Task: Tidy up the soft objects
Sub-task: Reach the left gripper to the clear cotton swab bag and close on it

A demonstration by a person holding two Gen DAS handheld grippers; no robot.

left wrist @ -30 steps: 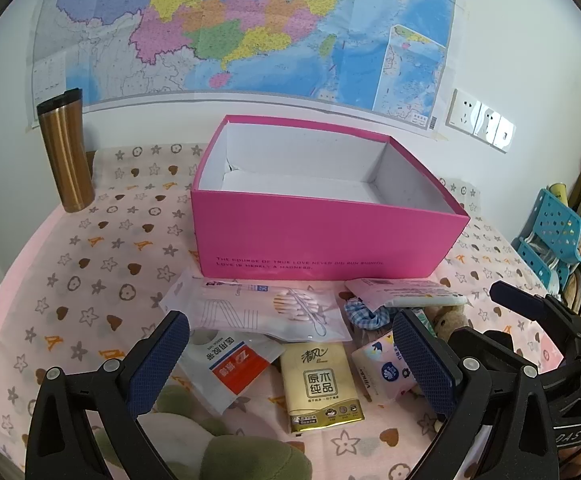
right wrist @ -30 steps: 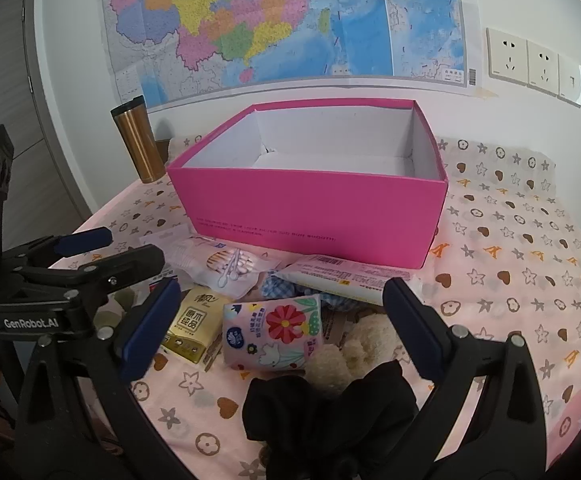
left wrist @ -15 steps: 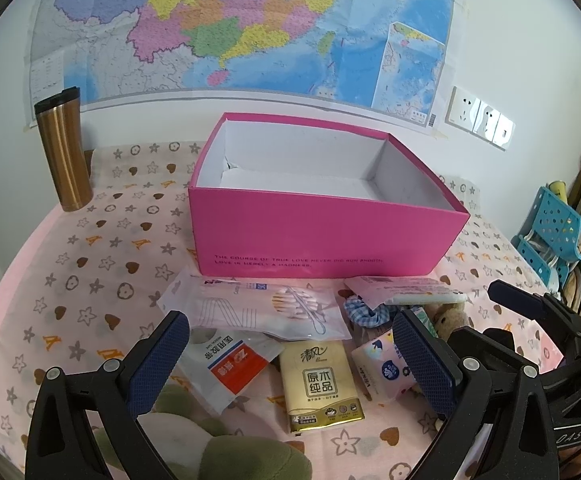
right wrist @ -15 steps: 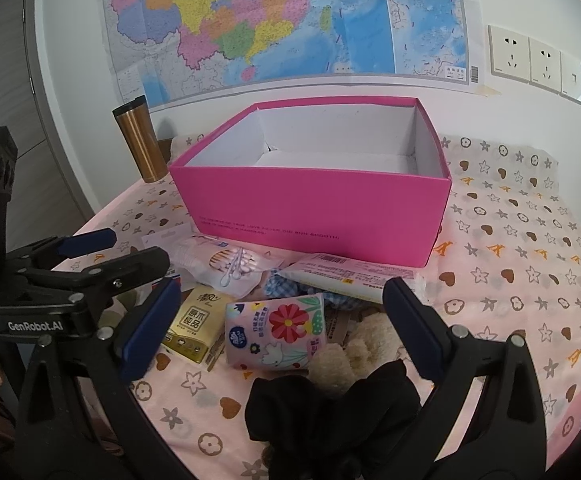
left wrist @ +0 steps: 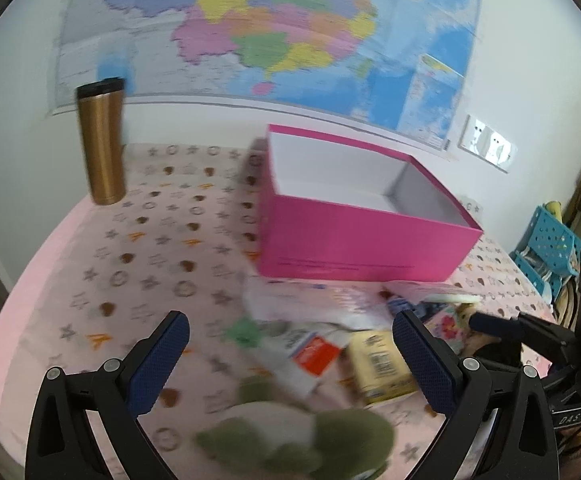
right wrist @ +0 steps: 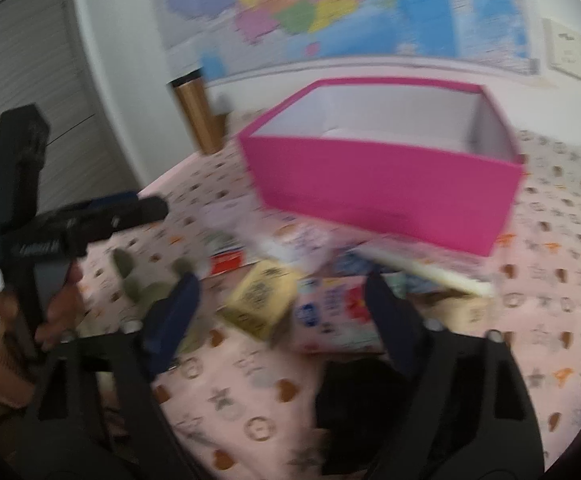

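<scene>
An open, empty pink box (left wrist: 354,240) stands on the patterned cloth; it also shows in the right wrist view (right wrist: 386,188). Soft items lie in front of it: a green plush toy (left wrist: 310,436), a yellow tissue pack (left wrist: 378,364) (right wrist: 260,300), a floral tissue pack (right wrist: 338,316), a red-and-white packet (left wrist: 310,354) and a black cloth (right wrist: 354,392). My left gripper (left wrist: 290,360) is open above the plush. My right gripper (right wrist: 286,316) is open above the tissue packs. Both views are motion-blurred.
A bronze tumbler (left wrist: 101,144) stands at the back left by the wall. A map (left wrist: 270,28) hangs above. A blue plastic chair (left wrist: 550,248) is off the table's right side. The other gripper shows at the left in the right wrist view (right wrist: 70,224).
Both grippers have swung left, so the box now sits further right in both views. Both stay open and empty. The items on the cloth have not moved.
</scene>
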